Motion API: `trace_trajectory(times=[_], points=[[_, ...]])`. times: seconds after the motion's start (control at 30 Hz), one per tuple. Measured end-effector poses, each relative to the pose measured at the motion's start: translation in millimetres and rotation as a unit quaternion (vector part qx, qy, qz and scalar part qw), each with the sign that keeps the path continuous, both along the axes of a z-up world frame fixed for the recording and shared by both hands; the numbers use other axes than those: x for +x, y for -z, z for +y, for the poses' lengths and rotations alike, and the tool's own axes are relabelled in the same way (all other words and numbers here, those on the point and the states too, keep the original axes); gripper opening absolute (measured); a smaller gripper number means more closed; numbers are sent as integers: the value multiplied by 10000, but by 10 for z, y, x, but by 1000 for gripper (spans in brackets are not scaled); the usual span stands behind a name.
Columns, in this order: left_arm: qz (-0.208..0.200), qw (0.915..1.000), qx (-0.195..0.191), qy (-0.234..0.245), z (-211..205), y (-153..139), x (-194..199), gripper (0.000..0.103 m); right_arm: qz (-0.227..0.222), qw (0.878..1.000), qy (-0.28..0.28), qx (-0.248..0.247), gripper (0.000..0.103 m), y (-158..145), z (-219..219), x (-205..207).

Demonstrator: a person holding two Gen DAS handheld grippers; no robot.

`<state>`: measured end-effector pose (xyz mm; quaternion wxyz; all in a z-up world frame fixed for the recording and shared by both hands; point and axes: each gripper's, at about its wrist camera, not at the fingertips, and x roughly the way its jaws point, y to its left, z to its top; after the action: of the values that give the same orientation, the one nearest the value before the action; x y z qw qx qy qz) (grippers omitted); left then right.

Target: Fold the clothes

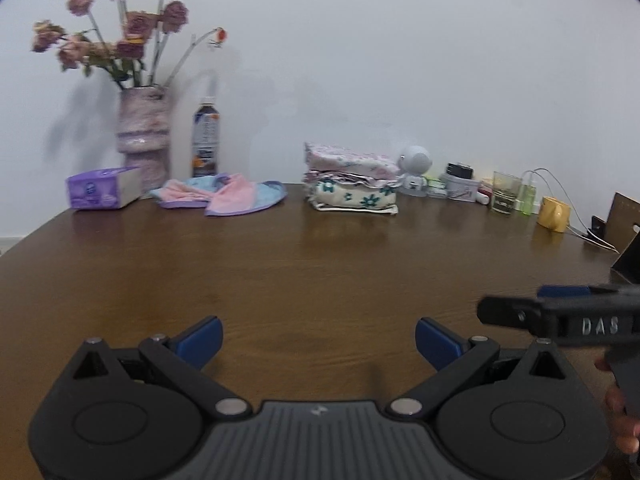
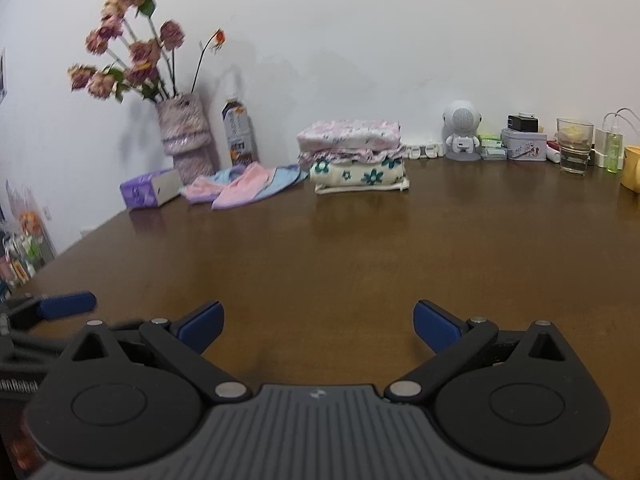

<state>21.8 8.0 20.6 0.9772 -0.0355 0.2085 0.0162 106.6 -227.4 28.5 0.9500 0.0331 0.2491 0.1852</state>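
Both tongs [image 1: 319, 342] [image 2: 318, 326] spread, empty; only left view shows fingers [image 1: 624, 420].

Left hand-held gripper [image 1: 319, 340] spread wide, right hand-held gripper [image 2: 318, 326] likewise, both empty

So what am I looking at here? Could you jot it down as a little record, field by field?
Surface: brown wooden table
Left gripper: open, holding nothing, over bare table
Right gripper: open, holding nothing, over bare table
Folded: stack of folded clothes near the wall
Not yet folded: pink and blue garment, lying loose left of the stack
Also at the back: vase of flowers, bottle, purple tissue pack, astronaut figurine, glass
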Motion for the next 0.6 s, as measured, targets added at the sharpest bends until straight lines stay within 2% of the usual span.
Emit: trace_trajectory(times=[0.13, 0.3, 0.4, 0.5, 0.6], points=[[36, 10000, -3, -4, 60, 30, -167, 103, 19, 9999, 53, -84, 103, 70, 34, -234], [181, 9996, -235, 41, 169, 76, -277, 103, 1, 9999, 39, -143, 103, 132, 77, -422], [265, 9995, -167, -20, 177, 97, -309, 103, -49, 9999, 82, -135, 103, 159, 97, -472], [255, 9996, -102, 2, 175, 97, -327, 102, -86, 9998, 106, -148, 103, 175, 123, -502], [79, 9998, -158, 47, 191, 82, -351, 101, -115, 9997, 97, -202, 103, 185, 163, -517]])
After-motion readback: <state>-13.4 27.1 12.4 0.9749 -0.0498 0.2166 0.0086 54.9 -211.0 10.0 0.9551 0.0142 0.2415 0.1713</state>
